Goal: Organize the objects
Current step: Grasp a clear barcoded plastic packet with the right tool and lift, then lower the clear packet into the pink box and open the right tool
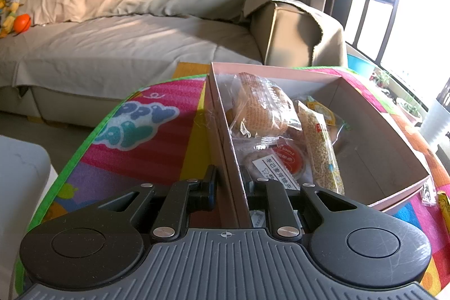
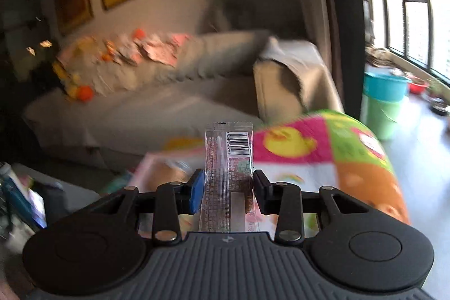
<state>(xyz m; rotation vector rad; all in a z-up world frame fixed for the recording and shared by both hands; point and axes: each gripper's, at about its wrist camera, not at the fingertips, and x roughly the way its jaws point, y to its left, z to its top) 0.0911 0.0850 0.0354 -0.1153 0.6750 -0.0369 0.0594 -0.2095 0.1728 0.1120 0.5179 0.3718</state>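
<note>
A pink cardboard box lies on a colourful play mat. It holds several wrapped snacks, among them a bread roll, a long grain bar and a round red-labelled cake. My left gripper is shut on the box's near-left wall, one finger outside and one inside. In the right wrist view my right gripper is shut on a clear snack packet with a barcode, held upright above the mat. The box shows blurred below it.
A beige covered sofa with clothes and toys stands behind the mat. A small packet and a yellow wrapper lie on the mat right of the box. Teal and green bins stand by the window.
</note>
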